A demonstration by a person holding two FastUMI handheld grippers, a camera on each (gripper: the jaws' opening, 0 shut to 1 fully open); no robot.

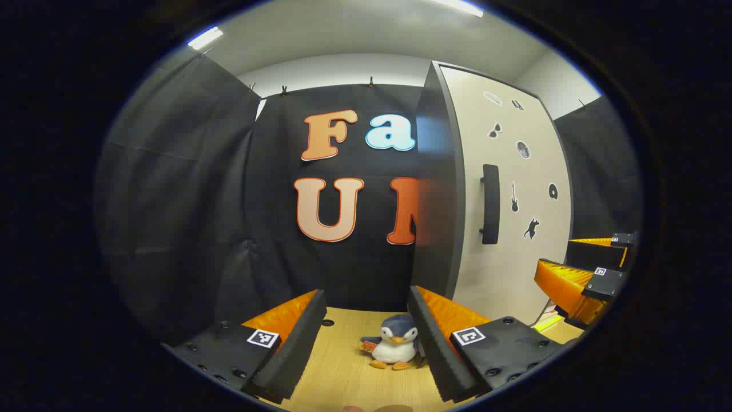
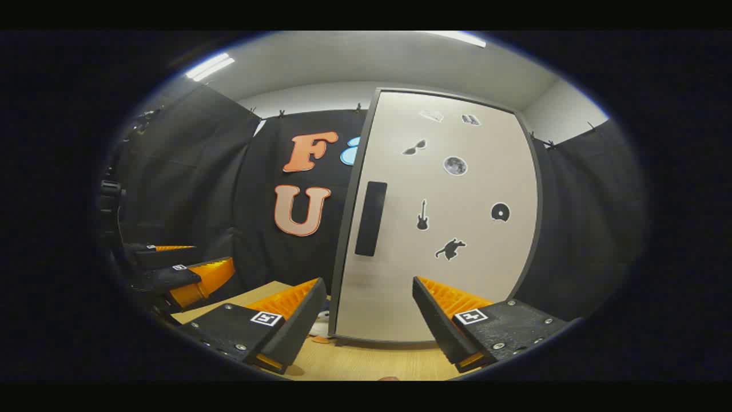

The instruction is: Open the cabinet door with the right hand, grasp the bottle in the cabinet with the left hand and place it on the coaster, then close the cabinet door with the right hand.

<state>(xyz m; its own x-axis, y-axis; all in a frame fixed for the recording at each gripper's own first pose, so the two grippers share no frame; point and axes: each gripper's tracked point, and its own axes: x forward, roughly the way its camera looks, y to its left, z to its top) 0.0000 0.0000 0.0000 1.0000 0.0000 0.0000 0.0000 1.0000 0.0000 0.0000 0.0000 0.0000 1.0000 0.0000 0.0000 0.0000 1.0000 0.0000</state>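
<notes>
The pale cabinet door (image 2: 457,252) is closed, with several dark stickers on it, so the inside is hidden. Its dark vertical handle (image 2: 370,226) stands just beyond my right gripper (image 2: 369,283), which is open and empty, a short way in front of the door. In the left gripper view the cabinet (image 1: 514,257) stands to the right, its handle (image 1: 490,203) facing me. My left gripper (image 1: 366,294) is open above the table with nothing held. The right gripper (image 1: 563,260) shows at the far right of that view; the left gripper (image 2: 213,254) shows at the left of the right gripper view.
A small plush penguin (image 1: 394,343) sits on the wooden table (image 1: 337,377) beside the cabinet's dark side panel (image 1: 437,189), between my left gripper's fingers and beyond them. Black cloth walls close the booth behind and to the left.
</notes>
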